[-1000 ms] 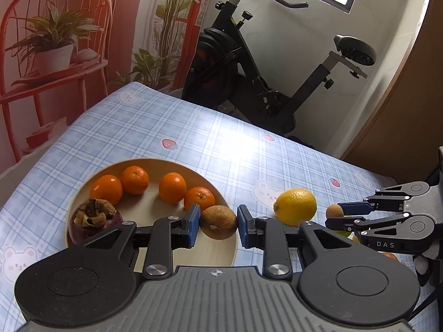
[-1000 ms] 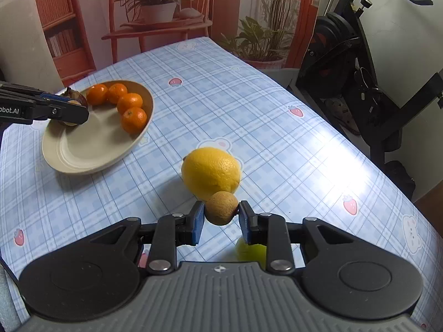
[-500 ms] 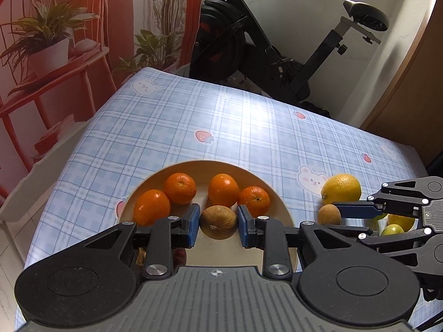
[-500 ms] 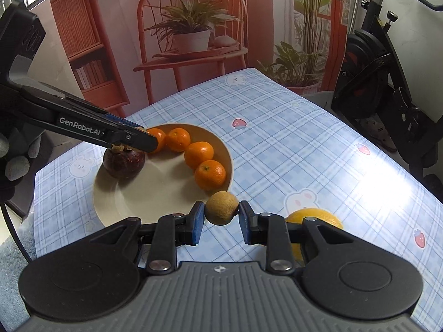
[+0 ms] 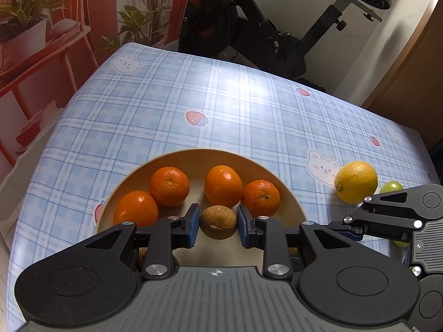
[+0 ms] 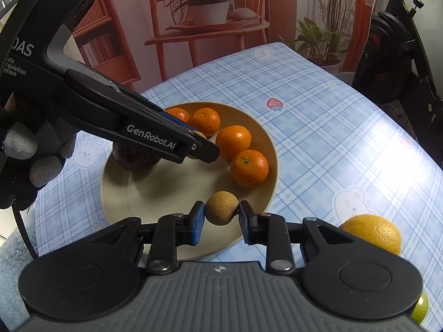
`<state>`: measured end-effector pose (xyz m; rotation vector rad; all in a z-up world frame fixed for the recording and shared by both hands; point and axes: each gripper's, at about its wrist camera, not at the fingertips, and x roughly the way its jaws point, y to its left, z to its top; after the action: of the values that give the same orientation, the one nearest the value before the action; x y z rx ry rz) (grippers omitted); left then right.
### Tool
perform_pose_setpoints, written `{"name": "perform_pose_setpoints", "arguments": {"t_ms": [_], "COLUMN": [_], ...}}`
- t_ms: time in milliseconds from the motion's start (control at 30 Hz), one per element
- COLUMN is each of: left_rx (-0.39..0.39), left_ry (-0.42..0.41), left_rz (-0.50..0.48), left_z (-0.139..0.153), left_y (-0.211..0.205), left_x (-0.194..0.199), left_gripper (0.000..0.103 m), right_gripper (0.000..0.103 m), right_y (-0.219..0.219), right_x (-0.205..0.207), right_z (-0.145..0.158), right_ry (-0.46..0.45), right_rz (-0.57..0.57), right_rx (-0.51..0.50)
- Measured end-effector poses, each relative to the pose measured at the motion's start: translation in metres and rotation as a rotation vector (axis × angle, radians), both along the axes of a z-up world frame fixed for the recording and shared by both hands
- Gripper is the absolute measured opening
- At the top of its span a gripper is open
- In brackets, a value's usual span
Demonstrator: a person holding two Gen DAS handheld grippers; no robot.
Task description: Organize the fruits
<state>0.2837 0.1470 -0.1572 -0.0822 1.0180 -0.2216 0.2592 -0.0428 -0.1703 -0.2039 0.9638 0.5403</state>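
Holding one small brown fruit each, both grippers hang over the plate (image 6: 270, 149), which looks like the collecting spot for loose fruit. The left gripper (image 5: 218, 225) has its jaws closed narrow on a brown fruit (image 5: 218, 222) just in front of the four oranges (image 5: 223, 185) lined along the plate's far side. The right gripper (image 6: 221, 215) pinches a rounder brown fruit (image 6: 222, 211) above the plate's near rim. Probably each will be lowered onto the bare middle, where neither would knock the oranges or the dark purple fruit (image 6: 135, 159) at the left.

A lemon (image 5: 355, 182) and a green fruit (image 5: 391, 186) lie off the plate on the table (image 5: 221, 102), presumably next to gather. It wears a glossy blue check cloth with bears and strawberries. Beyond stand an exercise bike (image 5: 265, 30) and a backdrop of plants on a red chair (image 6: 210, 25).
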Motion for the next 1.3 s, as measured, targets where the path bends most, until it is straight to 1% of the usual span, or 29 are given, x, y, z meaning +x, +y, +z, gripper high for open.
{"name": "perform_pose_setpoints", "arguments": {"t_ms": [233, 367, 467, 567, 633, 767, 867, 967, 1067, 1167, 1233, 1300], "left_rx": [0.0, -0.004, 0.009, -0.012, -0.037, -0.064, -0.049, -0.036, -0.032, -0.02, 0.014, 0.017], "left_ry": [0.011, 0.02, 0.021, 0.028, 0.035, 0.036, 0.03, 0.025, 0.016, -0.007, -0.051, -0.087], "left_rz": [0.031, 0.037, 0.03, 0.035, 0.049, 0.057, 0.055, 0.06, 0.076, 0.081, 0.081, 0.077], "left_z": [-0.005, -0.007, -0.007, -0.008, -0.008, -0.007, -0.008, -0.006, -0.002, 0.009, 0.021, 0.031], "left_y": [0.006, 0.009, 0.006, 0.006, 0.007, 0.008, 0.005, 0.006, 0.01, 0.008, -0.001, -0.012], "left_x": [0.007, 0.01, 0.012, 0.014, 0.016, 0.017, 0.014, 0.011, 0.007, 0.002, -0.004, -0.01], "left_gripper": [0.031, 0.031, 0.031, 0.031, 0.031, 0.038, 0.038, 0.038, 0.039, 0.039, 0.039, 0.039], "right_gripper": [0.029, 0.029, 0.029, 0.029, 0.029, 0.03, 0.03, 0.032, 0.033, 0.033, 0.033, 0.033], "right_y": [0.011, 0.009, 0.008, 0.011, 0.015, 0.018, 0.016, 0.012, 0.007, -0.005, -0.022, -0.041], "right_x": [0.012, 0.016, 0.016, 0.017, 0.017, 0.02, 0.02, 0.017, 0.007, -0.004, -0.012, -0.019], "right_z": [-0.009, -0.013, -0.015, -0.016, -0.016, -0.016, -0.017, -0.013, -0.004, 0.008, 0.019, 0.029], "right_ry": [0.005, -0.009, -0.026, -0.039, -0.056, -0.071, -0.071, -0.084, -0.103, -0.135, -0.164, -0.19], "right_rz": [-0.007, -0.04, -0.051, -0.053, -0.045, -0.034, -0.04, -0.044, -0.031, -0.038, -0.08, -0.138], "right_rx": [-0.053, -0.056, -0.053, -0.061, -0.089, -0.103, -0.102, -0.089, -0.084, -0.068, -0.035, 0.002]}}
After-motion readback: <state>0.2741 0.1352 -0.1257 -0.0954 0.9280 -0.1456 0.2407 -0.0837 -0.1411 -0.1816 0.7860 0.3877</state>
